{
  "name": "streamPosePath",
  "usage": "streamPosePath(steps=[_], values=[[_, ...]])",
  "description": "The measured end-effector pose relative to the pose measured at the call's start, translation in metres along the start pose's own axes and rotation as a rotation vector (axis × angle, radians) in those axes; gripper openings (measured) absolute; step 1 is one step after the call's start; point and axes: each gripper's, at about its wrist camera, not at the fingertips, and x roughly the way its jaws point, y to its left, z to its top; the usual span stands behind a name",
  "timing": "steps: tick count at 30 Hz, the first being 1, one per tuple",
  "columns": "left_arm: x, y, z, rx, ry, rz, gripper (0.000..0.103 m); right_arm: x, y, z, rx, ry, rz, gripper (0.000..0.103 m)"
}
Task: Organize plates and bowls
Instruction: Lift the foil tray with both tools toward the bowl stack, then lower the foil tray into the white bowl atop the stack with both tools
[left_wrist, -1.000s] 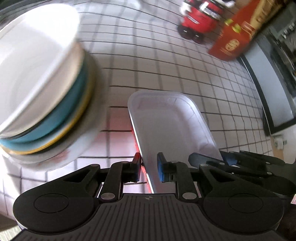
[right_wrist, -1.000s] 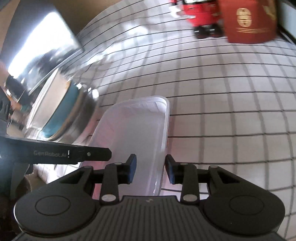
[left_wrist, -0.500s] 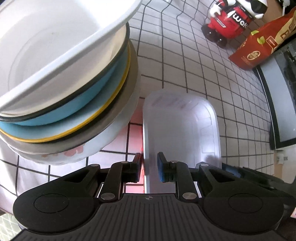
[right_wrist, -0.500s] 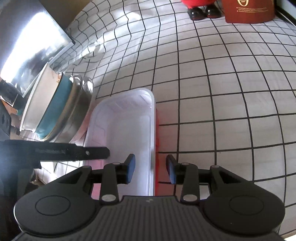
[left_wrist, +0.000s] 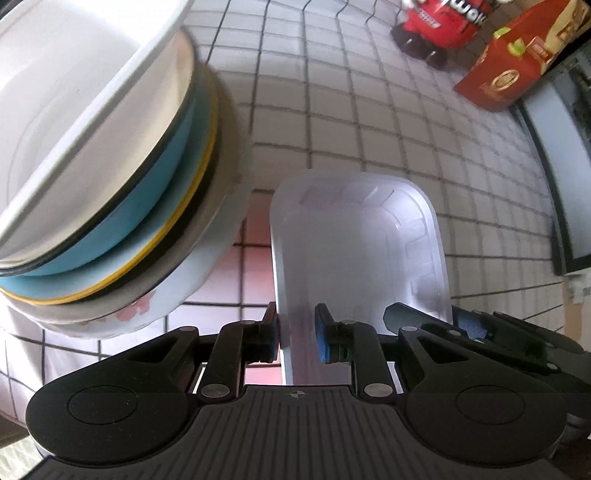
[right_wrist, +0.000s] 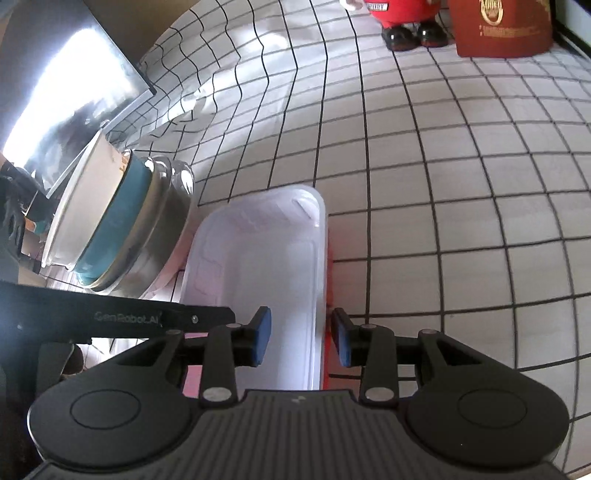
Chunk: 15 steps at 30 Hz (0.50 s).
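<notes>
A white translucent plastic tray (left_wrist: 354, 240) with a red underside lies lengthwise between both grippers, just right of a stack of dishes (left_wrist: 122, 177). The stack has a white bowl on top, then a blue bowl, a yellow-rimmed plate, a grey bowl and a flowered white plate. My left gripper (left_wrist: 295, 334) is shut on the tray's left rim. My right gripper (right_wrist: 301, 338) is shut on the tray's (right_wrist: 258, 266) right wall, and it also shows in the left wrist view (left_wrist: 469, 325). In the right wrist view the stack (right_wrist: 122, 221) almost touches the tray's left side.
A black-and-white checked cloth (left_wrist: 351, 110) covers the table. A red toy figure (left_wrist: 439, 26) and a red box (left_wrist: 509, 74) stand at the far end. A dark-framed panel (left_wrist: 569, 184) runs along the right edge, and a shiny panel (right_wrist: 74, 103) leans beyond the stack.
Both grippers keep their hold on the tray. The views have swung a little, and the stack of dishes fills more of the left side than a second ago.
</notes>
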Motion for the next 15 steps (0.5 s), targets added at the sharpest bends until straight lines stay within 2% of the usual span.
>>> streamPosePath(steps=[3,7,11,15], values=[[-0.023,-0.019,0.003,0.057,-0.087,-0.017,0.023,-0.02,0.002,0.007,-0.015,-0.045,-0.026,0.037],[-0.067,-0.031,0.014,0.096,-0.184,-0.089,0.023,-0.062,0.015,0.028,-0.053,-0.157,-0.079,0.037],[-0.127,-0.008,0.039,0.077,-0.252,-0.158,0.022,-0.108,0.046,0.058,-0.101,-0.249,-0.049,0.037],[-0.195,0.034,0.056,0.067,-0.368,-0.158,0.022,-0.126,0.102,0.093,-0.197,-0.297,0.038,0.037]])
